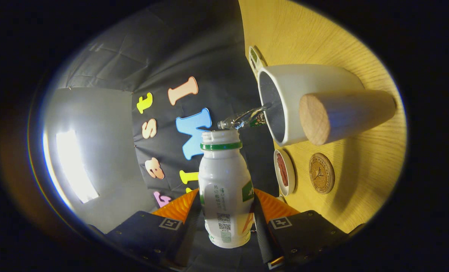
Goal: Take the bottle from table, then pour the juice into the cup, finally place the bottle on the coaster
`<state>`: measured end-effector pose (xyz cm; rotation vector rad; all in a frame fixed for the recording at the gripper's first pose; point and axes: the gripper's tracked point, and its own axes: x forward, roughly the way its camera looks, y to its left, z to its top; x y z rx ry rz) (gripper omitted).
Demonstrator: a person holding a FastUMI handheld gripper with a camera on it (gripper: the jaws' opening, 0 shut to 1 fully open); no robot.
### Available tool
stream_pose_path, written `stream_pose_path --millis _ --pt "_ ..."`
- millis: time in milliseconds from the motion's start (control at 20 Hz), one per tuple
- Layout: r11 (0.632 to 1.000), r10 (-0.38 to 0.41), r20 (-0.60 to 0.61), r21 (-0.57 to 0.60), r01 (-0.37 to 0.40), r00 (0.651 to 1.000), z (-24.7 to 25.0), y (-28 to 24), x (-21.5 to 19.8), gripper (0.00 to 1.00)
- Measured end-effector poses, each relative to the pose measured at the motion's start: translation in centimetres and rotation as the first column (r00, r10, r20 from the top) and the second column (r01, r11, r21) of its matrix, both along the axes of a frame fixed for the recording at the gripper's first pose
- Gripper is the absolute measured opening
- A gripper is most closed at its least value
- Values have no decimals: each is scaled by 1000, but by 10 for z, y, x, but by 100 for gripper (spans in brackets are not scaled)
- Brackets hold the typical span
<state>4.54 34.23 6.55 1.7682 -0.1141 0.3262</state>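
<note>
Gripper view is showing the gripper (224,223) clamping the white bottle (224,192) between both fingers, tipped so a clear stream is running from its mouth into the cup (304,94) on the desk (360,170). Tilting further risks overshooting the rim; the coaster (321,173) is lying just beside the cup.

A small white dish (284,172) with red contents sat on the yellow wooden table (364,189) near a wood-capped grey cylinder (345,115); a light panel (73,166) glowed.
</note>
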Motion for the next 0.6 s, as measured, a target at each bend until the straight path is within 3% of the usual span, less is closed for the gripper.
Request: stream_pose_path --millis 600 --pt "1000 5 7 31 -5 1000 5 2 0 70"
